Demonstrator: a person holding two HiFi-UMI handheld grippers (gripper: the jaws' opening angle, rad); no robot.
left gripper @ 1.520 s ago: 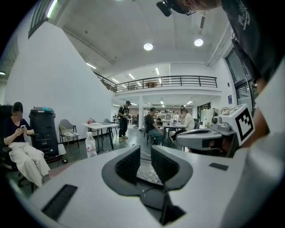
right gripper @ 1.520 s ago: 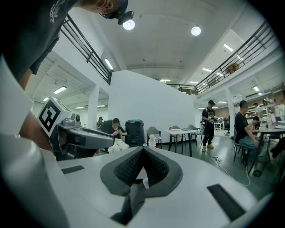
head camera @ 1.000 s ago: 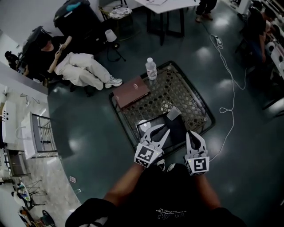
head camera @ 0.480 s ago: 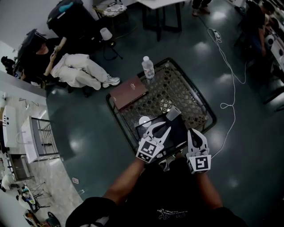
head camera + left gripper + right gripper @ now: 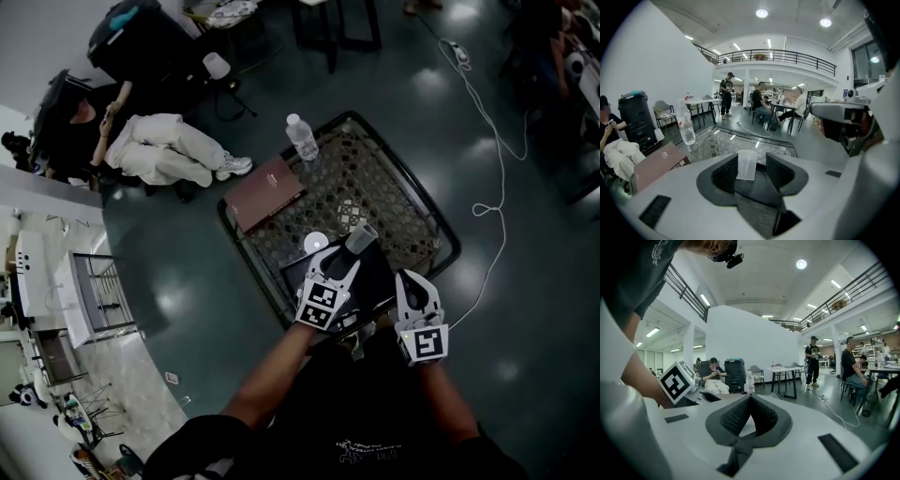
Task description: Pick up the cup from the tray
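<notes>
A clear plastic cup (image 5: 361, 237) stands upright at the far end of a dark tray (image 5: 379, 269) laid across a mesh cart. My left gripper (image 5: 339, 257) reaches over the tray with its tips just short of the cup. In the left gripper view the cup (image 5: 746, 164) stands in the gap between the jaws of my left gripper (image 5: 752, 159). Those jaws have just been opening and do not press on it. My right gripper (image 5: 415, 279) hovers at the tray's near right edge. In its own view the right gripper (image 5: 750, 398) has its tips together on nothing.
The black mesh cart (image 5: 417, 202) also carries a brown book (image 5: 267, 192), a water bottle (image 5: 301, 137) and a white round lid (image 5: 316, 242) beside the tray. A seated person (image 5: 159, 150) is at the far left. A white cable (image 5: 492, 141) trails on the floor at right.
My left gripper has moved forward and down over the tray toward the cup, and its jaws now stand apart. The right gripper shifted only slightly.
</notes>
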